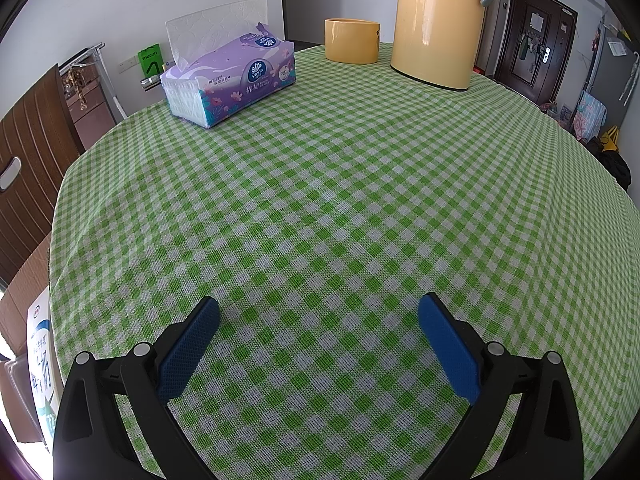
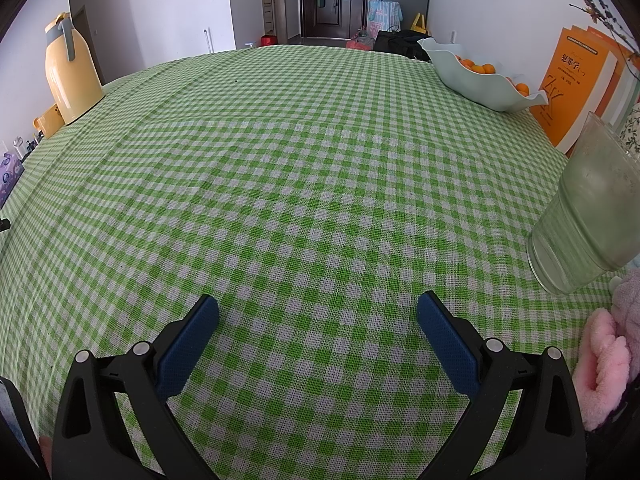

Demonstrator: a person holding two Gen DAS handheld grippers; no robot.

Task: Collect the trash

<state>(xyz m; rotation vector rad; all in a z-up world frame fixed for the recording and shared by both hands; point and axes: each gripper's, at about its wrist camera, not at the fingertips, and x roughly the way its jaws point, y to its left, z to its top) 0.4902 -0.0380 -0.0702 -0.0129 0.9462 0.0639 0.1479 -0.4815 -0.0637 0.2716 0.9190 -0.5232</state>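
Note:
My left gripper (image 1: 319,310) is open low over the green checked tablecloth (image 1: 340,184), nothing between its blue pads. My right gripper (image 2: 318,310) is also open above the same cloth (image 2: 300,160), holding nothing. No loose trash shows on the cloth in either view. A purple tissue pack (image 1: 232,80) with a white sheet sticking up lies far left of the left gripper. In the right wrist view, a clear plastic cup (image 2: 588,220) stands to the right of the right gripper.
A yellow thermos (image 1: 438,24) and a yellow cup (image 1: 351,40) stand at the table's far edge. A pale green fruit bowl (image 2: 480,76) with oranges, orange books (image 2: 572,88) and a pink plush item (image 2: 608,360) sit at right. A cardboard box (image 1: 28,312) is beside the table at left.

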